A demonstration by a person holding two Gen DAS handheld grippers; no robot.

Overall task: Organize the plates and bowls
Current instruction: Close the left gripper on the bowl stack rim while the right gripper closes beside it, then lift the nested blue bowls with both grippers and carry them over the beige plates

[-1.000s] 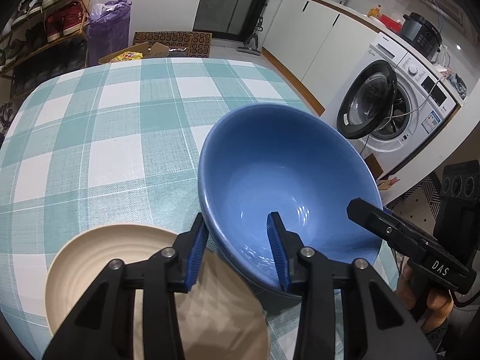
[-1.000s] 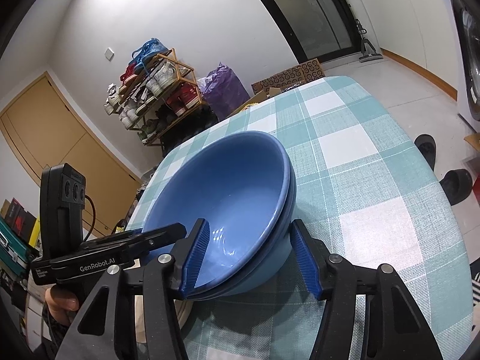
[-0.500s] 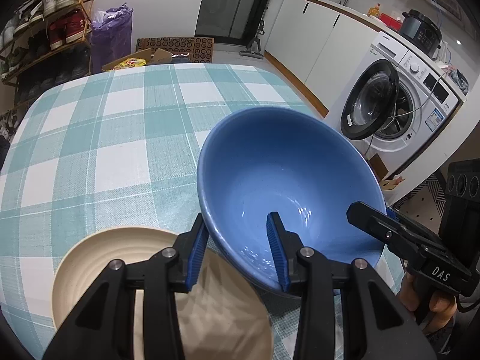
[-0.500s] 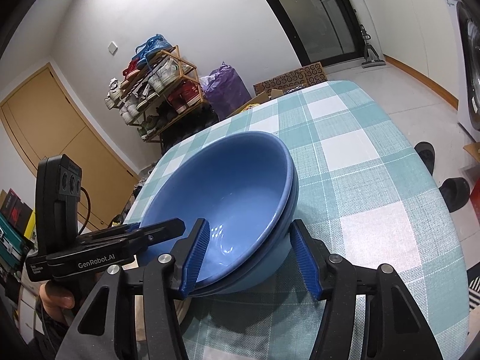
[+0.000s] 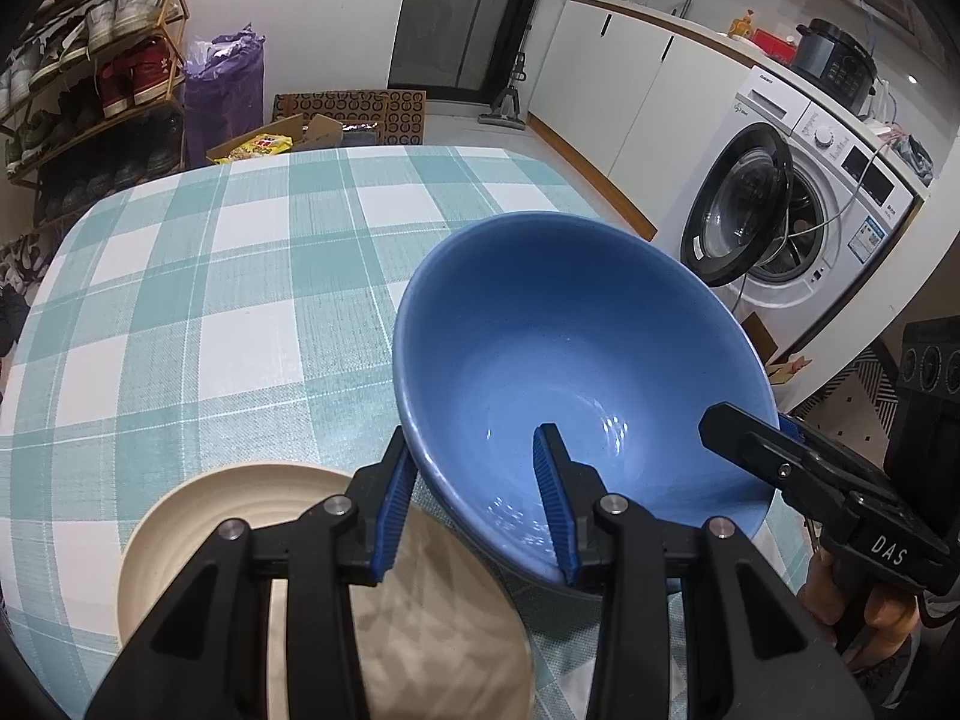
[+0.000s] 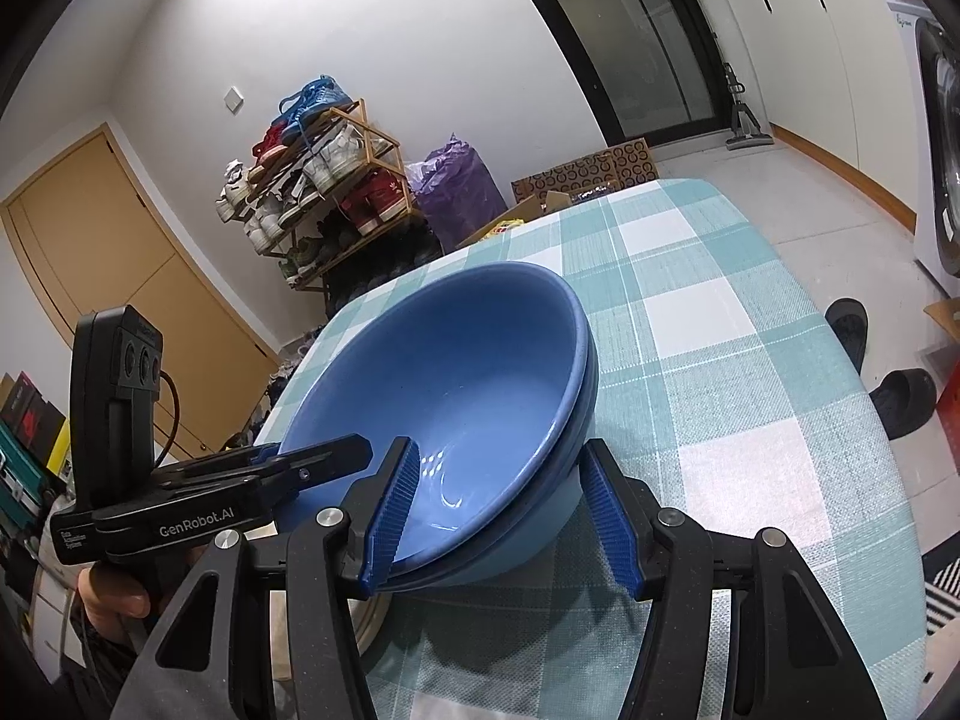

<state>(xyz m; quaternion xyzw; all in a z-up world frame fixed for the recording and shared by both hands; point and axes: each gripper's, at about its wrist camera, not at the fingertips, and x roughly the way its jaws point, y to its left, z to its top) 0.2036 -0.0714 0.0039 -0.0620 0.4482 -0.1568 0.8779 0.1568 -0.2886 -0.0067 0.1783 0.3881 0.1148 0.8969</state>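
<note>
Two nested blue bowls (image 5: 570, 348) (image 6: 468, 360) hang tilted just above the checked table (image 5: 180, 300). My left gripper (image 5: 471, 435) is shut on their near wall, one finger outside the rim and one inside. My right gripper (image 6: 501, 445) is shut on the opposite side in the same way, its outer pad pressing on the lower bowl (image 6: 591, 384). Each gripper shows in the other's view: the right gripper (image 5: 738, 420) at the bowl's right rim, the left gripper (image 6: 324, 456) at its left rim. A beige ribbed plate (image 5: 198, 528) lies on the table under my left gripper.
The teal-and-white checked cloth covers the whole table (image 6: 720, 312). A washing machine (image 5: 798, 204) with its door open stands to the right, a shoe rack (image 6: 312, 180) at the back left. Dark slippers (image 6: 900, 402) lie on the floor beside the table's right edge.
Both grippers keep the same hold on the bowls. The stack and the left wrist view have shifted slightly against the table; the beige plate now sits a little further right in view.
</note>
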